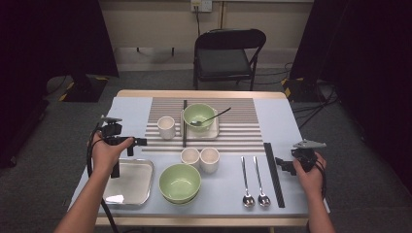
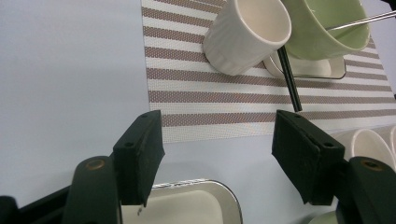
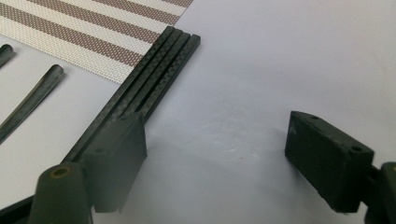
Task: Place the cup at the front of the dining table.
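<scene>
A pale blue table (image 1: 286, 121) with a striped mat (image 1: 243, 131) fills the middle, a black chair (image 1: 228, 53) at the top, both the left gripper (image 2: 217, 154) near the white cup (image 2: 247, 35) and the right gripper (image 3: 215, 154) beside the black chopsticks (image 3: 154, 79) gaping wide with nothing inside.

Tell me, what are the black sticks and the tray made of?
The black sticks look like carbon fibre or plastic: matt black, with a fine woven pattern, though the look leaves it open. The tray looks like polished metal, probably steel: silvery, with a bright shiny rim that mirrors the light.
</scene>
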A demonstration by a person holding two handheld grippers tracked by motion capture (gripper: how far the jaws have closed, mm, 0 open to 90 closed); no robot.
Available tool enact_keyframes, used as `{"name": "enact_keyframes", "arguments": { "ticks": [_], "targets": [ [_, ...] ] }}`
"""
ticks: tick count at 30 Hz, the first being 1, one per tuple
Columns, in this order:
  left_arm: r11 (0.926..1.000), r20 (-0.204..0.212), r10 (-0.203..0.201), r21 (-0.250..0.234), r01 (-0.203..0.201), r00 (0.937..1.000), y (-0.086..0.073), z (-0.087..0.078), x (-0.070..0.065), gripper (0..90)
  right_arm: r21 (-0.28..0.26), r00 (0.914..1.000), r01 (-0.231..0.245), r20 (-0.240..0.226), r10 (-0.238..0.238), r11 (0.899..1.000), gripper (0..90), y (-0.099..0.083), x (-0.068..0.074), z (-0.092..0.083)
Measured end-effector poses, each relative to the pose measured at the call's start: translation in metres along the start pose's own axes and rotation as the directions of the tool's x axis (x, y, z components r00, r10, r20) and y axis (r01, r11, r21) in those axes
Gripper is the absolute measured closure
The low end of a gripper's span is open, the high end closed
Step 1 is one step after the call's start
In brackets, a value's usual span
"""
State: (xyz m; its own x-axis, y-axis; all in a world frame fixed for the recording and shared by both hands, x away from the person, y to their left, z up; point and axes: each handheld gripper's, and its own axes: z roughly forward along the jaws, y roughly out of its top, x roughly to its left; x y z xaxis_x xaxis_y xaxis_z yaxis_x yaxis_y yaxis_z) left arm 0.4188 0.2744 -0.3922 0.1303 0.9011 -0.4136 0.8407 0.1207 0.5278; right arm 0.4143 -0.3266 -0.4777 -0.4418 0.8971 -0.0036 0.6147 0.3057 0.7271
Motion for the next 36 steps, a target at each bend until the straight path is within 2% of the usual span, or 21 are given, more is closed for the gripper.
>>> {"name": "enact_keyframes", "arguments": {
  "ticks": [2,4,11,13,22,30,36],
  "targets": [
    [0.9999,-0.005,0.016,0.001,-0.016,0.9999,-0.001,-0.001,-0.001,33.6,0.0,1.0,0.001,0.001,-0.001,1.0,19.6,0.0,0.0,0.0],
    [0.9999,-0.004,0.011,0.002,-0.011,0.9999,-0.003,-0.001,-0.002,33.5,0.0,1.0,0.0,0.0,0.0,1.0,19.6,0.0,0.0,0.0],
    [0.9992,0.007,0.04,0.006,-0.04,0.9992,-0.006,-0.003,-0.002,32.8,0.0,1.0,0.001,0.001,-0.001,1.0,19.6,0.0,0.0,0.0],
    [0.9995,0.014,0.031,0.003,-0.031,0.9994,-0.008,-0.003,-0.002,32.2,0.0,1.0,0.001,0.001,-0.001,1.0,19.6,0.0,0.0,0.0],
    [0.9989,0.037,0.046,0.003,-0.046,0.9983,-0.014,-0.004,-0.002,30.3,0.0,1.0,0.001,0.001,-0.001,1.0,19.6,0.0,0.0,0.0],
    [0.9978,0.042,0.065,-0.013,-0.065,0.997,-0.019,-0.004,-0.002,29.0,0.0,1.0,0.0,-0.002,0.0,1.0,19.6,0.0,0.0,0.0],
    [0.9969,0.037,0.079,-0.007,-0.079,0.9962,-0.024,-0.003,0.003,28.2,0.001,1.0,0.0,-0.003,0.0,1.0,19.6,0.0,0.0,0.0]
  ]
}}
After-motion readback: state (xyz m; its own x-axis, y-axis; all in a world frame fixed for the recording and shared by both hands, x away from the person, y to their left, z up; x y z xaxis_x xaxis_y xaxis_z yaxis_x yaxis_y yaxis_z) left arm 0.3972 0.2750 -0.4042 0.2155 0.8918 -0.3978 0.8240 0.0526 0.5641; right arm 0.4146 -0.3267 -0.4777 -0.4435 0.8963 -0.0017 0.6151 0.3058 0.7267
